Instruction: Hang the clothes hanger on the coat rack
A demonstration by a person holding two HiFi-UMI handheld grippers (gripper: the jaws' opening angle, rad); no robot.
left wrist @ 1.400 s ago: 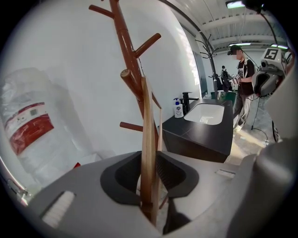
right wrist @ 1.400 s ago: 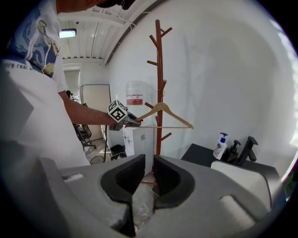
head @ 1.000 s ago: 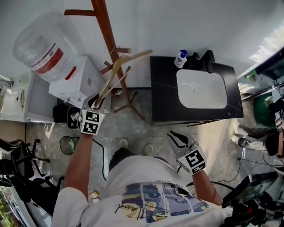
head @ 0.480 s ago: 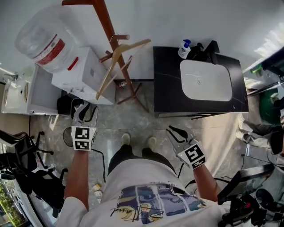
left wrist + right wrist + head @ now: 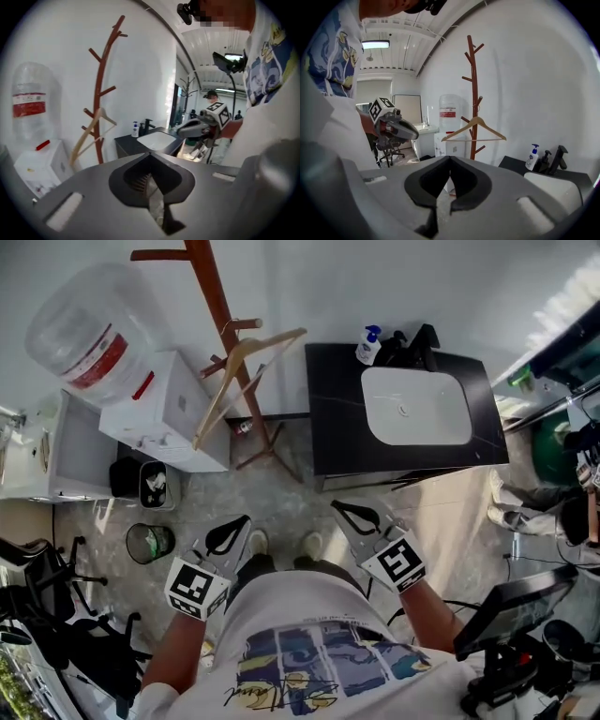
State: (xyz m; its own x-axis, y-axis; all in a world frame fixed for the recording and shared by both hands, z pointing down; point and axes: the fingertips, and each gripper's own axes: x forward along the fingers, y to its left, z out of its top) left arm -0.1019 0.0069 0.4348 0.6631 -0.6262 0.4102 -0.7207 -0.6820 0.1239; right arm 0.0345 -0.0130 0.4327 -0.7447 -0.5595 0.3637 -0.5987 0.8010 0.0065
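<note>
The wooden clothes hanger (image 5: pixel 236 373) hangs by its hook from a peg of the brown coat rack (image 5: pixel 212 302), tilted, with no gripper touching it. My left gripper (image 5: pixel 228 533) is drawn back near my body, well short of the rack. Its jaws have just closed and nothing is between them. My right gripper (image 5: pixel 352 515) hovers beside it, shut and empty. In the left gripper view the hanger (image 5: pixel 88 135) and rack (image 5: pixel 101 93) stand far beyond the shut left gripper (image 5: pixel 149 156). The right gripper view shows the hanger (image 5: pixel 473 129) on the rack (image 5: pixel 474 93), past the right gripper (image 5: pixel 450 158).
A white water dispenser (image 5: pixel 165 414) with a large bottle (image 5: pixel 79 337) stands left of the rack. A black counter (image 5: pixel 334 418) with a white sink (image 5: pixel 414 407) and soap bottle (image 5: pixel 367 344) is on the right. A small bin (image 5: pixel 150 542) and office chairs (image 5: pixel 42 589) sit at left.
The left gripper let go of the hanger's lower end, pulled back toward my body and shut. The hanger stays on the rack. The right gripper shifted slightly up.
</note>
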